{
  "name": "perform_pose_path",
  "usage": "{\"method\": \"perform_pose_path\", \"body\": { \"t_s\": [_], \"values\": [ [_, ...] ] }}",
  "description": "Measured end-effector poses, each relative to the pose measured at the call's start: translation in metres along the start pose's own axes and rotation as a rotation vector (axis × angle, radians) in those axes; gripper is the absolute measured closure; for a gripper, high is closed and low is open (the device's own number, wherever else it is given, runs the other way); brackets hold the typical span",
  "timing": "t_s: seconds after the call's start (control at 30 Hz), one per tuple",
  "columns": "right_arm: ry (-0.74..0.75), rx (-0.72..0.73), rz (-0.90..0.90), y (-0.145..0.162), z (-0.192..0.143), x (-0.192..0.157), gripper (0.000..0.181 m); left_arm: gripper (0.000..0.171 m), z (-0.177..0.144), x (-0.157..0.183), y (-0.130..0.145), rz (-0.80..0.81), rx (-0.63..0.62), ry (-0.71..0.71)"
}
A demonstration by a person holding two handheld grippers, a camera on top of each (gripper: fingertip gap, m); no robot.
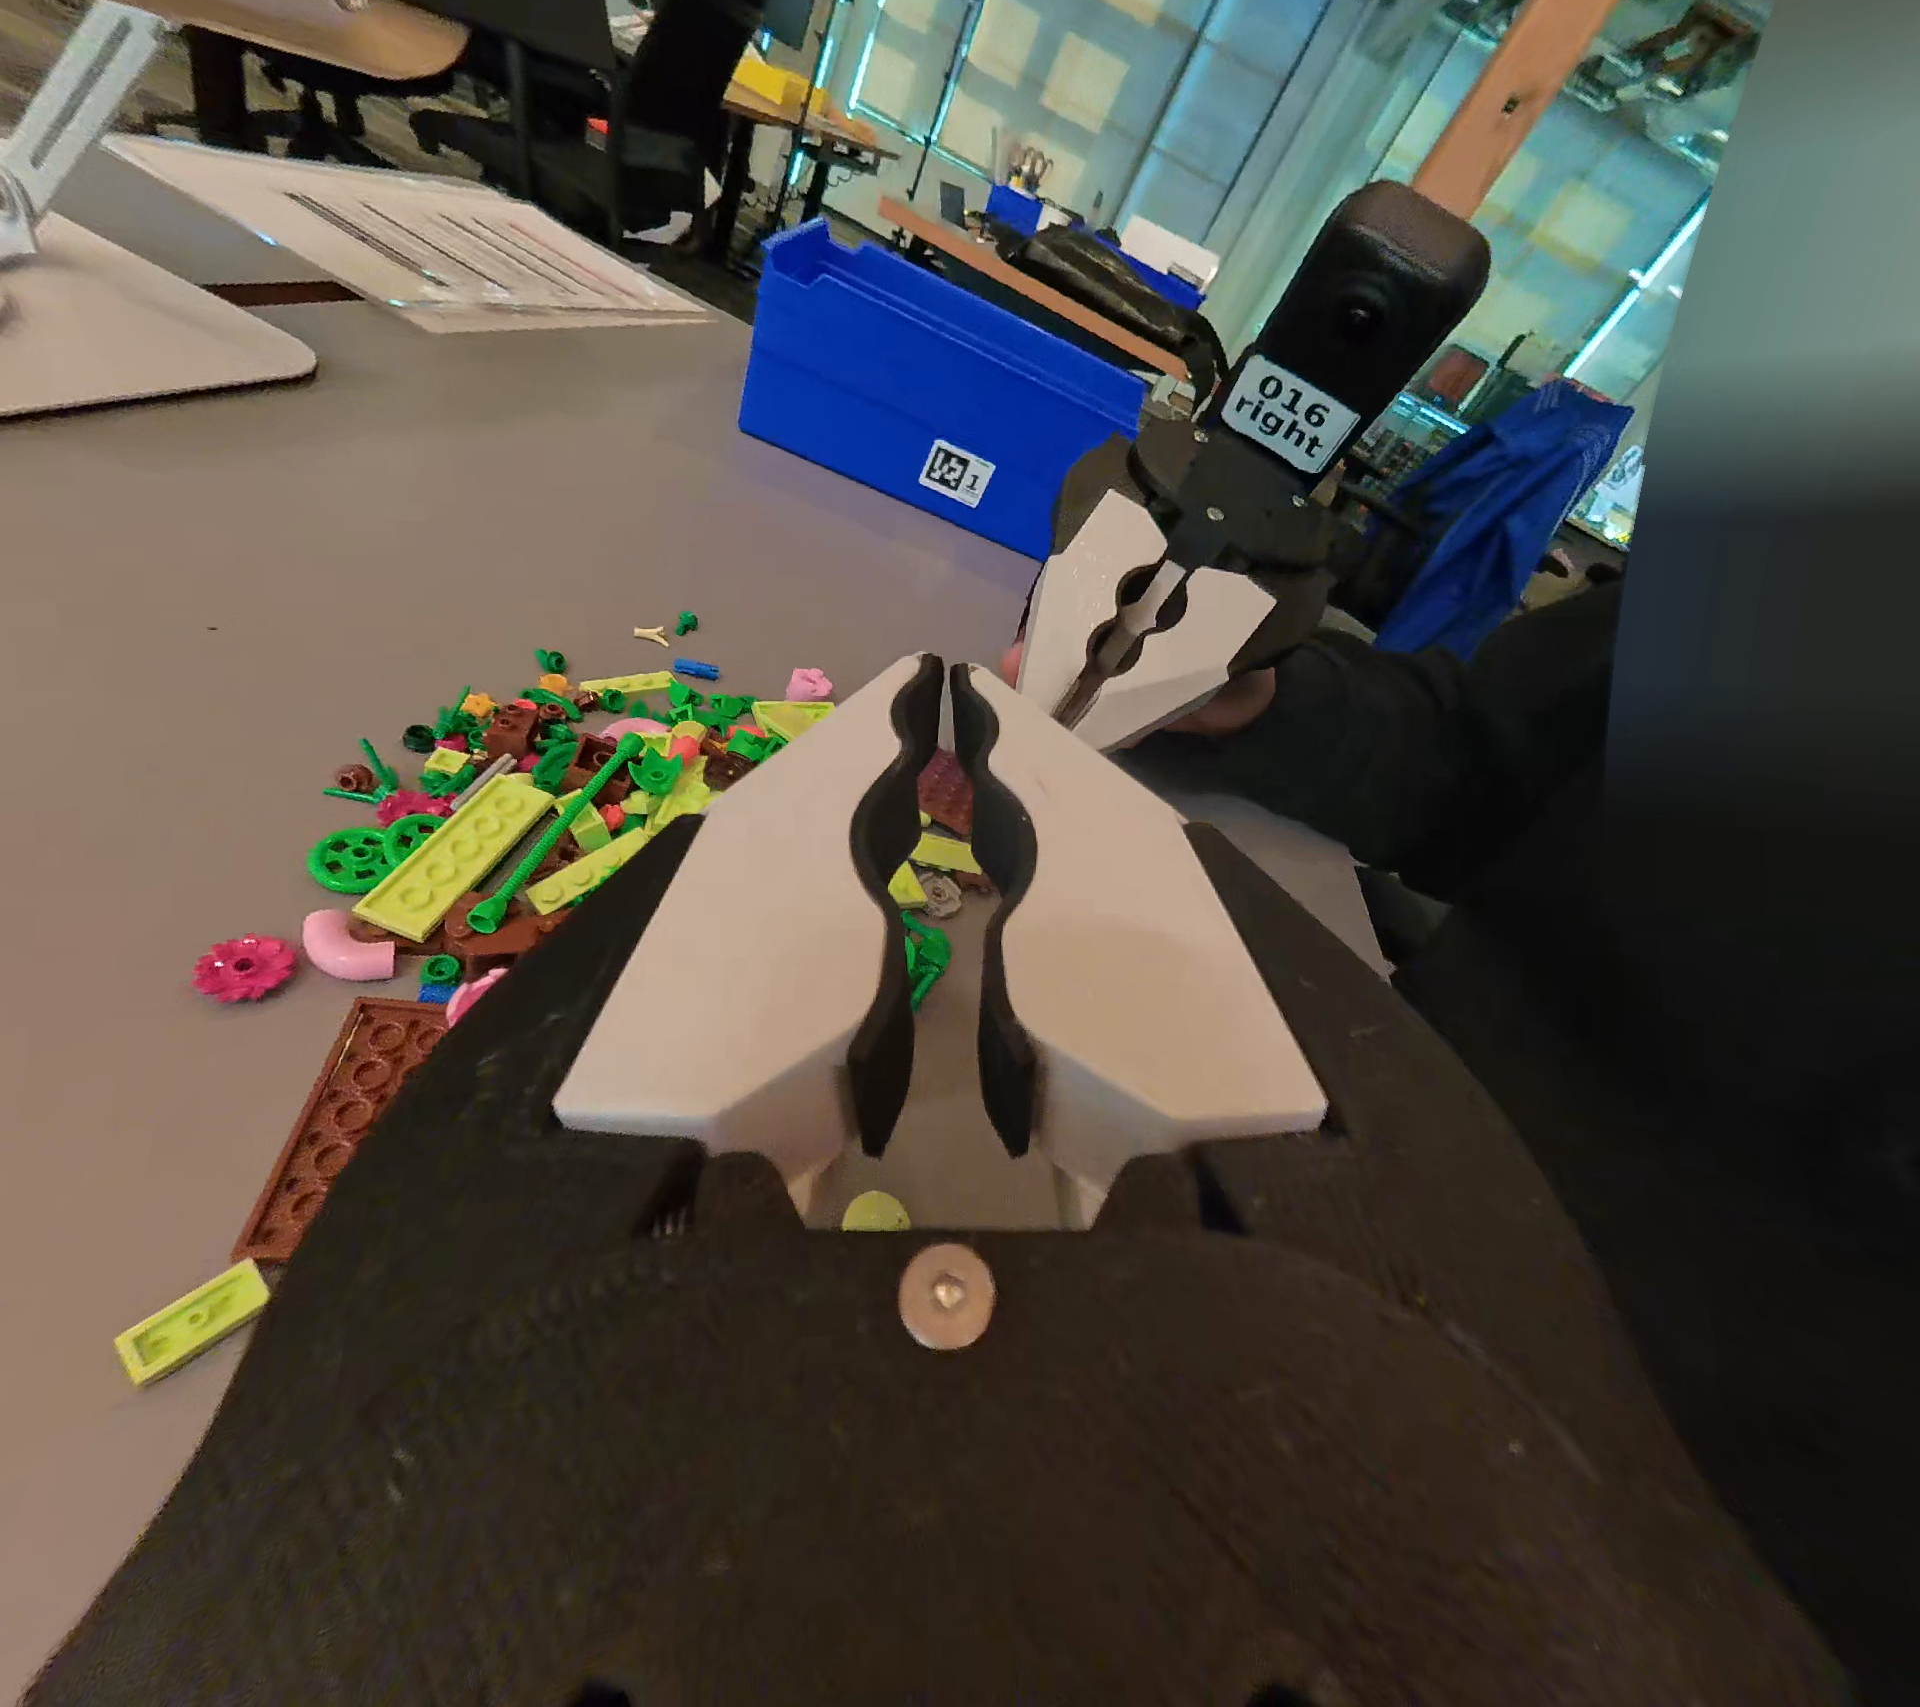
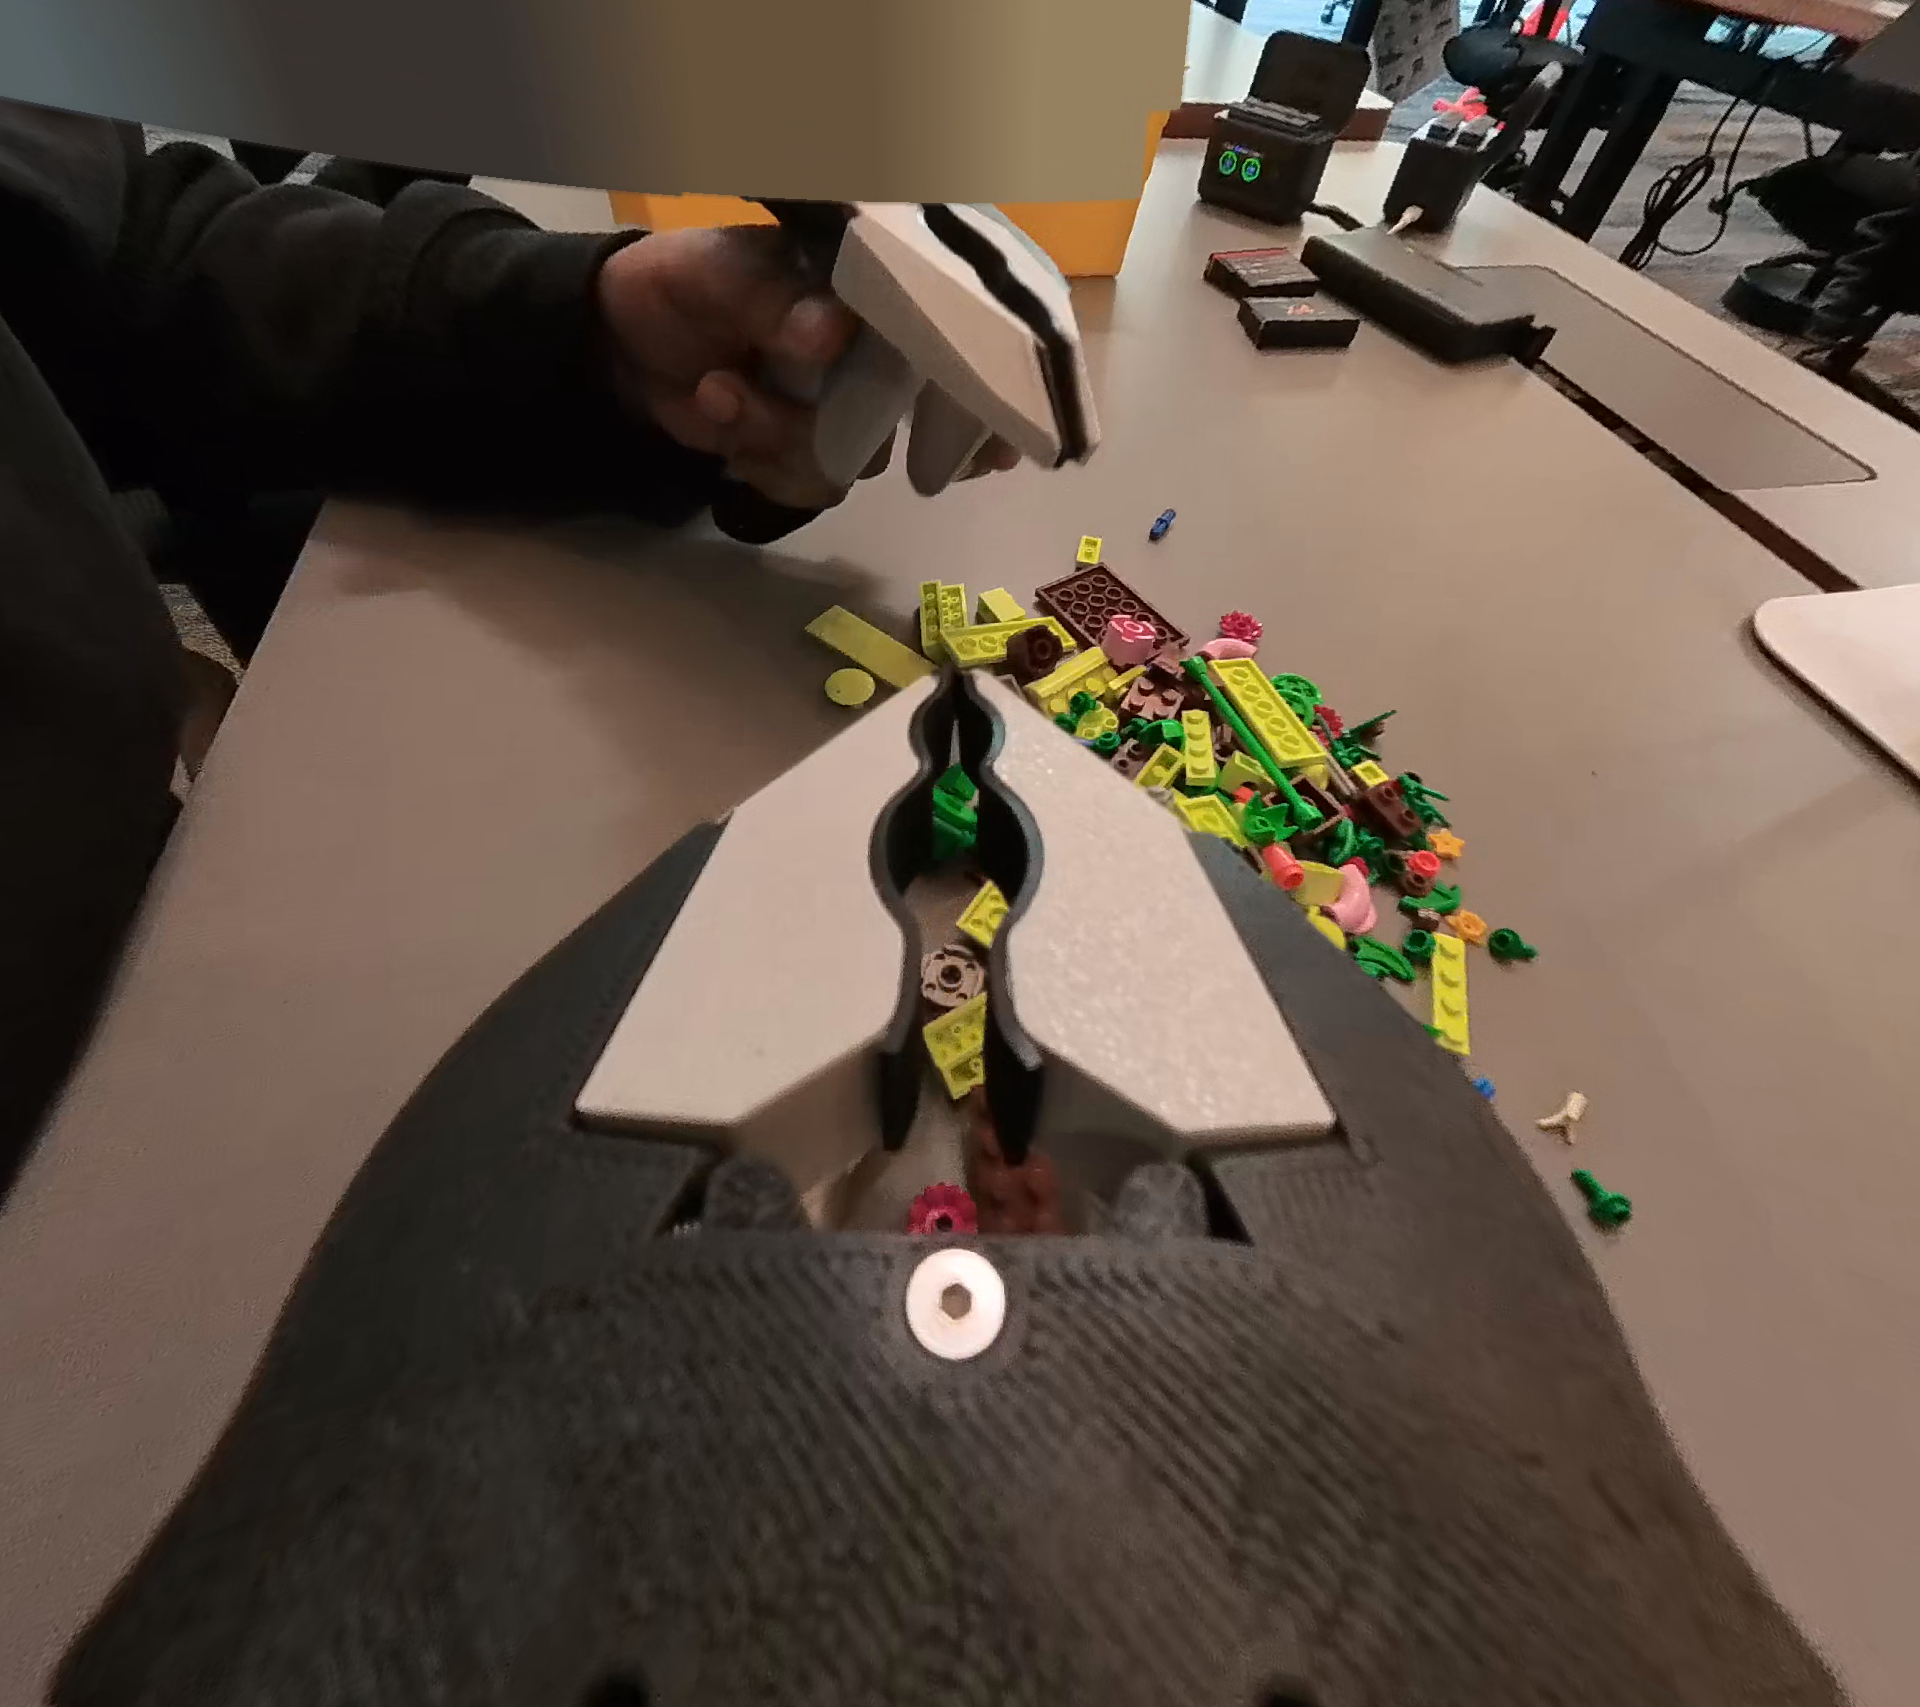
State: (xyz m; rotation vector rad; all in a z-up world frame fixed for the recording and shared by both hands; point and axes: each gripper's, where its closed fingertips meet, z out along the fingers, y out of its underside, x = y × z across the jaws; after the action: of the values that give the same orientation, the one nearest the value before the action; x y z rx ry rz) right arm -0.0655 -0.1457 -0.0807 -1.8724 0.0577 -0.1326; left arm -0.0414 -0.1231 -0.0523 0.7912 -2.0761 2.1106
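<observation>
A pile of small toy bricks (image 1: 540, 816) in lime, green, brown and pink lies on the grey table (image 1: 312, 577). It also shows in the right wrist view (image 2: 1226, 743). My left gripper (image 1: 948, 670) is shut and hovers over the pile's near right side, with nothing visibly held. It shows again in a hand (image 2: 717, 348) as the left gripper (image 2: 1070, 442). My right gripper (image 2: 956, 686) is shut above the pile's near edge, with bricks visible through the gap between its pads. In the left wrist view the right gripper (image 1: 1075, 707) sits close behind the left tips.
A brown plate (image 1: 343, 1127) and a pink flower piece (image 1: 244, 966) lie at the pile's edge. A blue bin (image 1: 914, 390) stands behind. A monitor base (image 1: 125, 317), a yellow box (image 2: 1070, 234) and black chargers (image 2: 1278, 140) stand farther off. The table edge (image 2: 270, 608) runs left. Some 5 centimeters of space lies between my two pairs of fingers. Both grippers' tips are roughly 15 centimeters from the brown plate (image 1: 343, 1127).
</observation>
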Motion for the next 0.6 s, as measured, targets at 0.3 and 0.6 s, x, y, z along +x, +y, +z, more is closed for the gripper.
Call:
{"method": "perform_pose_path", "body": {
  "t_s": [0.3, 0.6],
  "values": [
    [0.003, 0.011, 0.001, -0.003, -0.001, 0.000, 0.181, 0.170, -0.009, 0.002, -0.008, 0.053, 0.028, 0.037],
    [0.005, 0.061, 0.024, -0.011, -0.007, 0.003, 0.181, 0.161, -0.158, 0.021, -0.032, 0.194, -0.040, -0.384]
  ]
}}
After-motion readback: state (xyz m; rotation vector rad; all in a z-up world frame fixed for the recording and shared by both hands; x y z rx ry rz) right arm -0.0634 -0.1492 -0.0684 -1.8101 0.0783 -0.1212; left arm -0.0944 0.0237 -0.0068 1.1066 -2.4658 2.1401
